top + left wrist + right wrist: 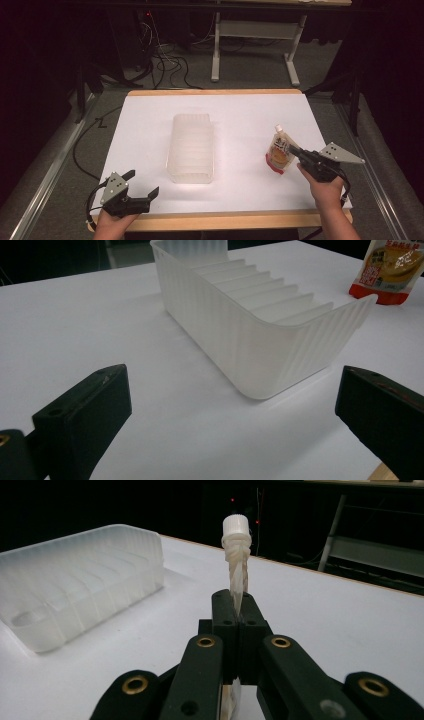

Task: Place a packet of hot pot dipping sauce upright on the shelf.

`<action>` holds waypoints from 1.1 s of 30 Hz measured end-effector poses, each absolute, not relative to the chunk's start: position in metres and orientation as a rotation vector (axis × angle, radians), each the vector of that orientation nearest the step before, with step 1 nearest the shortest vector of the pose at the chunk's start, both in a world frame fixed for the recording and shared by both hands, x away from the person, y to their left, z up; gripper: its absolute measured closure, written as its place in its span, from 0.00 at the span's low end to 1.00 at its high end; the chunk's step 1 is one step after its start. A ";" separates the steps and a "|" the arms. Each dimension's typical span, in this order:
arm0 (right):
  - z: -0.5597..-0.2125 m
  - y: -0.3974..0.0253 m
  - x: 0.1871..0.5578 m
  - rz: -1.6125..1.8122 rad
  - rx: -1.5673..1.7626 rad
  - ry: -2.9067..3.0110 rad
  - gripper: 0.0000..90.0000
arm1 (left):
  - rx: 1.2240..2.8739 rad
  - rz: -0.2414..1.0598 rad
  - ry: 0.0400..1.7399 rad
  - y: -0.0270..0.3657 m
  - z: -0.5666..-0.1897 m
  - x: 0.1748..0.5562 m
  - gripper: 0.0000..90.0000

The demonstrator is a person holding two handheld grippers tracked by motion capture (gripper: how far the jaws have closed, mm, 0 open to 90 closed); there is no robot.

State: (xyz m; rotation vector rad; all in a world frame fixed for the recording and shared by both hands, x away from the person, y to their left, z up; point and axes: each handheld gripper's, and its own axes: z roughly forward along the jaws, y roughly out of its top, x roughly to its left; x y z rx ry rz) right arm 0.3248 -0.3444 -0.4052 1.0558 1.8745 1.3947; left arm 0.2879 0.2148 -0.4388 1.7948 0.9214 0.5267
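Right gripper (239,611) clamps pouch (279,150), label unreadable

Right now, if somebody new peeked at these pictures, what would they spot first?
Probably the spouted pouch, orange and red, standing near the right edge of the white table, pinched edge-on between the shut jaws of the right gripper. Next comes the ribbed, see-through plastic bin in the middle of the table. The left gripper waits open at the near left corner, holding nothing.

Wide-apart left tongs (235,415) before a ribbed white bin (260,325), orange pouch (392,270) beyond it
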 end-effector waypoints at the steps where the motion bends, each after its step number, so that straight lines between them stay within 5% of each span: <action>1: -0.405 -0.344 0.325 1.395 1.056 1.875 1.00 | 1.795 0.527 0.921 0.215 -0.439 0.288 0.02; 33: -0.383 -0.335 0.333 1.457 0.857 1.971 1.00 | 1.780 0.551 0.918 0.218 -0.436 0.285 0.02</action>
